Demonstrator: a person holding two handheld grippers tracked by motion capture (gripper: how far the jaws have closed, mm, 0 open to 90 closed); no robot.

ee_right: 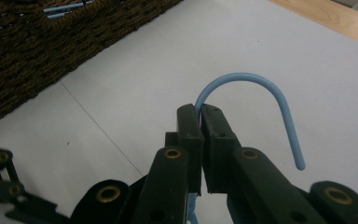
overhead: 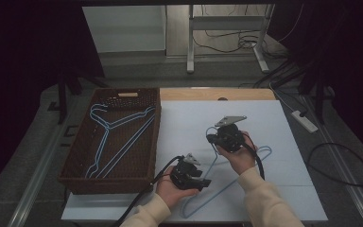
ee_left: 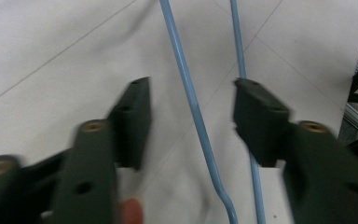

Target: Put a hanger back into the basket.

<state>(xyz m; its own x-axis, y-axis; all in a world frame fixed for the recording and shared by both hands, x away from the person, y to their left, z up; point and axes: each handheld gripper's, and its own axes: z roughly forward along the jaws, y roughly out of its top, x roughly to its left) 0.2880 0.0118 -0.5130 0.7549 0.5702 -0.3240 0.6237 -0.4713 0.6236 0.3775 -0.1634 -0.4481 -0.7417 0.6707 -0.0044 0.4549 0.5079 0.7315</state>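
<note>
R gripper [ee_right: 200, 116] pinches hanger [ee_right: 261, 86] hook — L gripper [ee_left: 191, 112] agape.

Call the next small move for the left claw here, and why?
Probably shut the left claw on the wire. Its jaws stand open on either side of one blue arm of the hanger, which lies on the white table, not yet gripped. The right claw is already clamped on the hanger's neck just below the hook. A second hold would likely steady a lift toward the basket.
</note>
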